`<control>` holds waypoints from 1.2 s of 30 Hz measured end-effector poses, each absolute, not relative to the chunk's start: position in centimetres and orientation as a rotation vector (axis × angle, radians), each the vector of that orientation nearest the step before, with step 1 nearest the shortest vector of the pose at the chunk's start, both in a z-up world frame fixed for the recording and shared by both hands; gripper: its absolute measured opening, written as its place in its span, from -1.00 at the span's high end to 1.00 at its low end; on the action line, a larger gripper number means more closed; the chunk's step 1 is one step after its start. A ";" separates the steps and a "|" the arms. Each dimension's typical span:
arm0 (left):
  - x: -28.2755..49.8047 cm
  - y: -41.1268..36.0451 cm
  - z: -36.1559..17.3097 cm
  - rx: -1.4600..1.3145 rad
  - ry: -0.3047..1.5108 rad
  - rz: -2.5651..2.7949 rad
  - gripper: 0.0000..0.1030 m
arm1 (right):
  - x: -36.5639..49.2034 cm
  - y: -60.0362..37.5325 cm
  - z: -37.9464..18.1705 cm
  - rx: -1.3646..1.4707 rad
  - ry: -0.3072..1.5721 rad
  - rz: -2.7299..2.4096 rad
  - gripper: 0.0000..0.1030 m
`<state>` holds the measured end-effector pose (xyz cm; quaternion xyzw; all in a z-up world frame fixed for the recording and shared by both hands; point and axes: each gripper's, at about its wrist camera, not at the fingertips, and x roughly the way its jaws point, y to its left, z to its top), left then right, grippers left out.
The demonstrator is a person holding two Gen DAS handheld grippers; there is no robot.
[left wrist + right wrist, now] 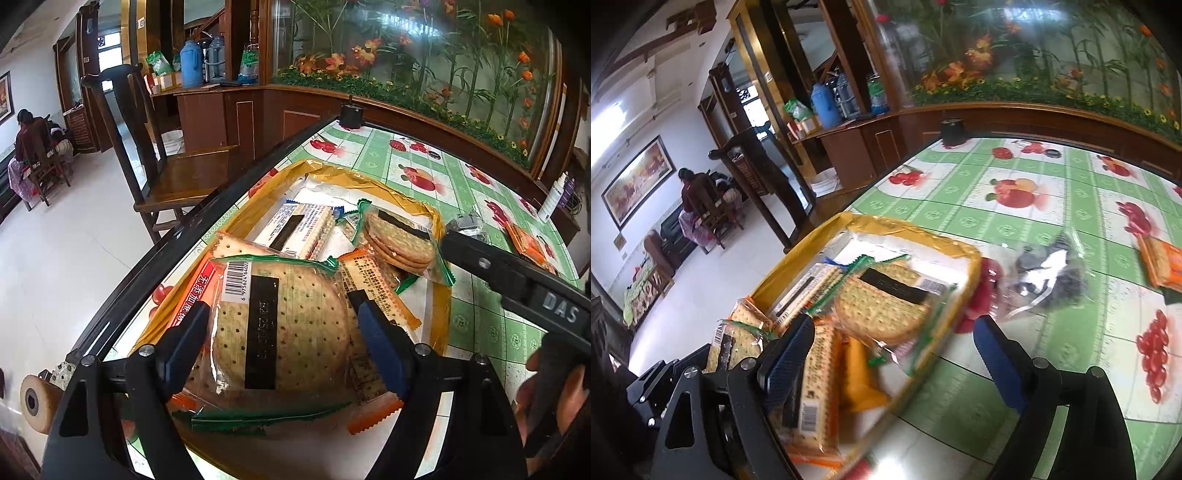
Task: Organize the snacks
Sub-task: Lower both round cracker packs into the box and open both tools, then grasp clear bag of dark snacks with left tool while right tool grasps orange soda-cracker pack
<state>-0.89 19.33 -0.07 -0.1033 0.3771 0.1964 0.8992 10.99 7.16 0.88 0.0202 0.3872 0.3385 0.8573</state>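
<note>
Where tray (441, 236) rim ends (rightward): open tablecloth (1015, 369)

The table (1052, 369) wears a glossy cloth of green and white squares printed with red fruit, and has a dark edge. On it sits a shallow yellow tray (441, 295) holding wrapped biscuits. Just beside the tray lies a crumpled clear bag (1049, 275) with something dark and white inside. Farther along is an orange cracker packet (1161, 260). A small black pot (351, 115) stands at the far corner.
</note>
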 end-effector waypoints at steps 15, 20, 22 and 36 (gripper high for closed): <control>-1.5 16.3 2.3 -0.173 0.697 0.365 -0.60 | 10.1 -5.1 0.0 0.188 0.817 0.531 -0.75; -1.2 14.1 2.9 -0.143 0.689 0.321 -0.60 | 9.8 -8.2 -0.2 0.216 0.817 0.485 -0.75; -1.1 13.2 3.1 -0.130 0.686 0.299 -0.60 | 9.6 -9.3 -0.3 0.224 0.815 0.472 -0.75; 2.1 7.1 3.0 -0.052 0.723 0.120 -0.60 | 8.7 -16.0 -0.9 0.265 0.812 0.360 -0.76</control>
